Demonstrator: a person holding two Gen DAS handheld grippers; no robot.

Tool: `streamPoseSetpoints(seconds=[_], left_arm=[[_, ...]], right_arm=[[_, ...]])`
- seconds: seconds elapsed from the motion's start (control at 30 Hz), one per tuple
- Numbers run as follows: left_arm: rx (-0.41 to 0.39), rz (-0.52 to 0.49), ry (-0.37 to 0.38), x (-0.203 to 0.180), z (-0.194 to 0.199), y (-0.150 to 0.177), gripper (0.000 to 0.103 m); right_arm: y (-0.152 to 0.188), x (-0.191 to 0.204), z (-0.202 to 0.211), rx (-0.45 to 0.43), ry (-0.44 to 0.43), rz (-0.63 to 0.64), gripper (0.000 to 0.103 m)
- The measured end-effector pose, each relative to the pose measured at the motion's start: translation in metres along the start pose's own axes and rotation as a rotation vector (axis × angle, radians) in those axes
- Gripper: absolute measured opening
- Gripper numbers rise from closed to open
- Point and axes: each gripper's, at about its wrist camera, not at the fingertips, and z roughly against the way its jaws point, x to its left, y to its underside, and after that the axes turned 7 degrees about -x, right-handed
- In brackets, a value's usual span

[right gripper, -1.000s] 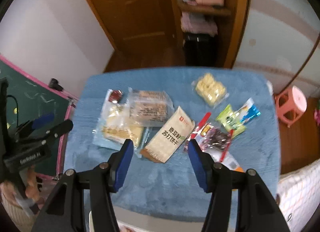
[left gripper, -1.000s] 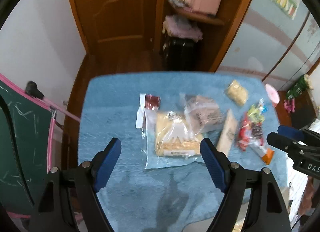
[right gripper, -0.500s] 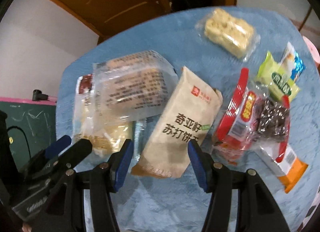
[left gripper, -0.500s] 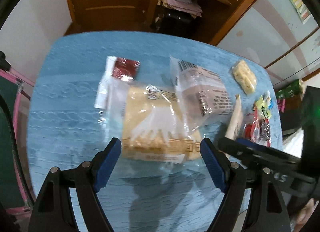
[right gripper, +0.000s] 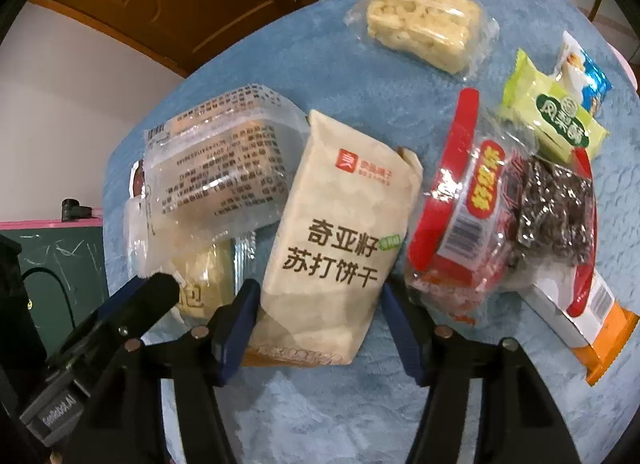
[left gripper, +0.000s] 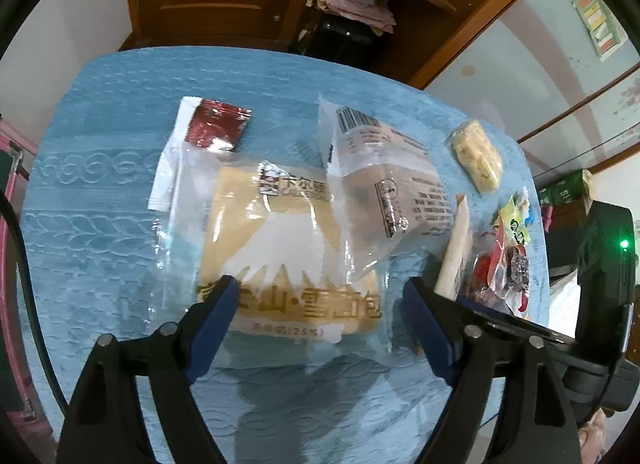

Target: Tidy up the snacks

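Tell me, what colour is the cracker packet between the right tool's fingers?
Beige cracker packet, with dark lettering; right wrist view shows it best.

Both grippers, left gripper point(left gripper: 320, 296) and right gripper point(right gripper: 316, 300), have black frames, silver rivets and blue-padded fingers point(left gripper: 212, 320)

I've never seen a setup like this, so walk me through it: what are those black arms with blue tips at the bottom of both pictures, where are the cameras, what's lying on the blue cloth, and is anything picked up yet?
No robot here: a person holds a two-finger clamp in each hand, with a wide-angle camera on each looking along its fingers.

The left gripper hangs over a clear-wrapped pale bread pack. The right gripper straddles a beige paper-look cracker bag. Both sets of jaws have just been opening, each with its pack between the blue pads, nothing gripped.

On the blue towel-like cloth also lie a printed clear bread bag, a puffed rice bar in clear wrap, a red-trimmed dark snack pack and a small green packet.
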Motion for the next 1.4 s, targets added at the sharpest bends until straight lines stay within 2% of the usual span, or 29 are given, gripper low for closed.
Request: streamPoseSetpoints(seconds=[0.23, 0.33, 0.5, 0.6, 0.77, 0.9, 1.03, 1.13, 1.17, 1.2, 1.33, 1.4], left_arm=[[-0.013, -0.033, -0.058, -0.017, -0.012, -0.002, 0.097], [-0.013, -0.078, -0.118, -0.029, -0.02, -0.001, 0.102], [0.0, -0.217, -0.27, -0.051, -0.034, 0.009, 0.102], [-0.016, -0.244, -0.335, -0.051, -0.034, 0.011, 0.102], [-0.012, -0.212, -0.307, -0.04, -0.035, 0.008, 0.103], [-0.027, -0.192, -0.316, -0.037, -0.038, 0.005, 0.103], [-0.034, -0.178, -0.353, -0.037, -0.042, 0.007, 0.103], [-0.008, -0.186, -0.401, -0.047, -0.051, 0.012, 0.103], [0.004, -0.207, -0.428, -0.051, -0.055, 0.014, 0.101], [0.005, -0.224, -0.449, -0.056, -0.058, 0.015, 0.094], [-0.012, -0.243, -0.394, -0.063, -0.044, 0.017, 0.071], [-0.023, -0.247, -0.357, -0.063, -0.033, 0.019, 0.063]], right_arm=[[0.014, -0.007, 0.015, 0.033, 0.094, 0.122, 0.059], [0.02, -0.009, 0.018, 0.032, 0.111, 0.157, 0.059], [0.025, -0.015, 0.021, 0.033, 0.097, 0.153, 0.059], [0.029, -0.017, 0.021, 0.036, 0.109, 0.177, 0.059], [0.03, -0.02, 0.018, 0.043, 0.103, 0.169, 0.06], [0.029, 0.004, 0.002, 0.044, 0.128, 0.19, 0.06], [0.031, 0.011, 0.001, 0.047, 0.141, 0.208, 0.061], [0.036, 0.025, -0.004, 0.052, 0.169, 0.244, 0.061], [0.038, 0.03, -0.008, 0.053, 0.176, 0.255, 0.061], [0.039, 0.033, -0.009, 0.054, 0.184, 0.267, 0.06], [0.044, 0.039, -0.011, 0.068, 0.173, 0.297, 0.056], [0.046, 0.038, -0.01, 0.073, 0.163, 0.302, 0.056]])
